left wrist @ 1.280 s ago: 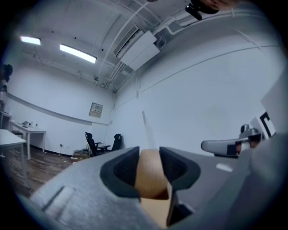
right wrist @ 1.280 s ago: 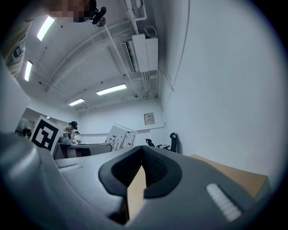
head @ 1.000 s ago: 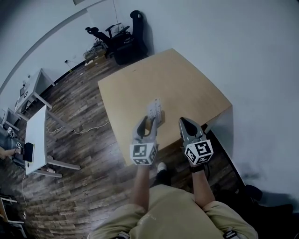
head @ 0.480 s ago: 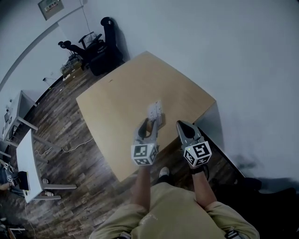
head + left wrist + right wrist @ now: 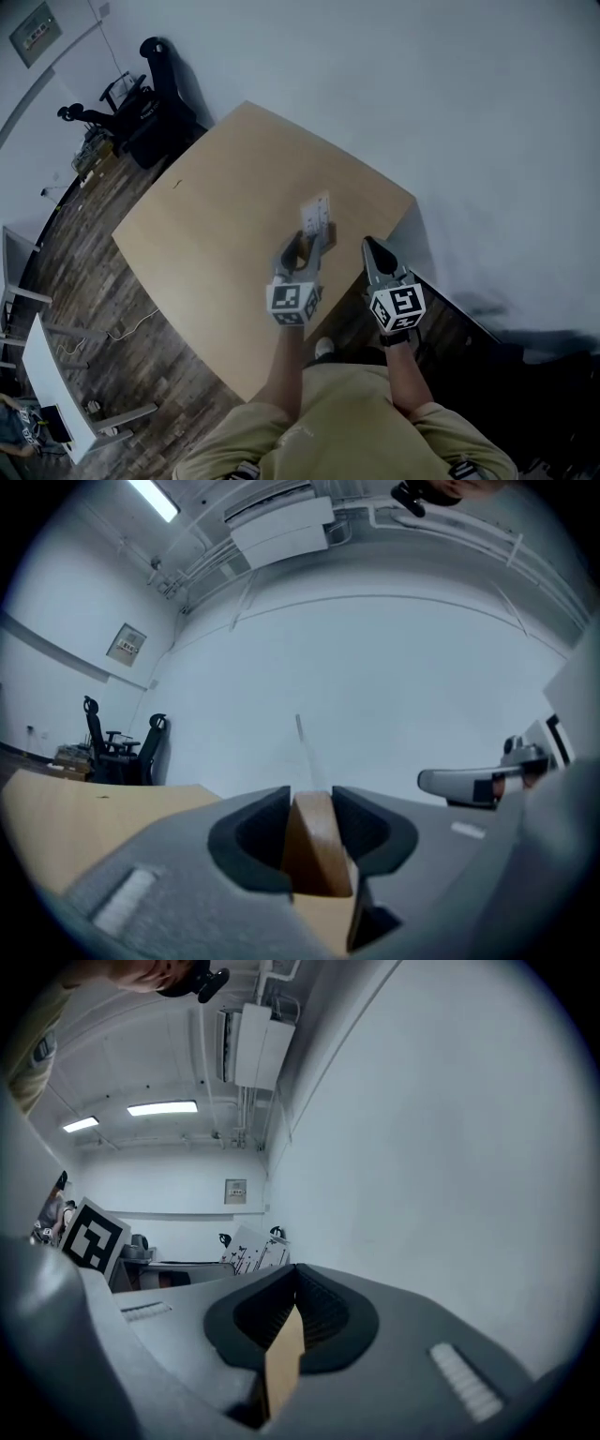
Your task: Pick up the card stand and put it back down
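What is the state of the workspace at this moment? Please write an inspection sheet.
Surface: wooden table, light top.
Job's things: card stand, its wooden base clamped in the left gripper.
Clutter: nothing seen.
Grippers: left gripper shut on the stand's base; right gripper shut and empty.
Cables: one thin cable on the floor.
Surroundings: white wall, office chairs, white desk.
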Demonstrator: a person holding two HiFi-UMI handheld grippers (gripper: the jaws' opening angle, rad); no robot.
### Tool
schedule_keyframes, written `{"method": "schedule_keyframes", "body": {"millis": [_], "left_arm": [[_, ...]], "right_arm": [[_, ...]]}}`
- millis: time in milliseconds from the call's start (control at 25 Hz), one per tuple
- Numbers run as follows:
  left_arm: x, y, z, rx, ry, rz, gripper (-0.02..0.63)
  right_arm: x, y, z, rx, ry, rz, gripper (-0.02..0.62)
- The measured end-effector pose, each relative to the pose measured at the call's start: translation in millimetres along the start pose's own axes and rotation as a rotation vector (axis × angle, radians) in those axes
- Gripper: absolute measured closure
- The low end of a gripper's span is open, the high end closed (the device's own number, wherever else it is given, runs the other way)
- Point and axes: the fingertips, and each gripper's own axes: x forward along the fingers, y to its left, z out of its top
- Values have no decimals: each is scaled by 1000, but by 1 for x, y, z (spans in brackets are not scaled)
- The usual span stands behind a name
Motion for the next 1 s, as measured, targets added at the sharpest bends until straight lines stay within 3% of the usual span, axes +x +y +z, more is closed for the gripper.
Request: {"method": "schedule_keyframes", "body": {"millis": [360,600,760,1000], "left_arm": [[102,1,-59,-22,82,-49,468],[186,4,-102,47,142,-44,468],[244,3,-128,50,173,-41,468],[321,2,-171,95,193,-60,468]], "right_arm": [[33,-82,-47,58,74,-68,591],[66,-140,-89,104,116,-23,591],[92,-175,-118,143,130,43,591],[122,-229,-156,185,182,40,591]]}}
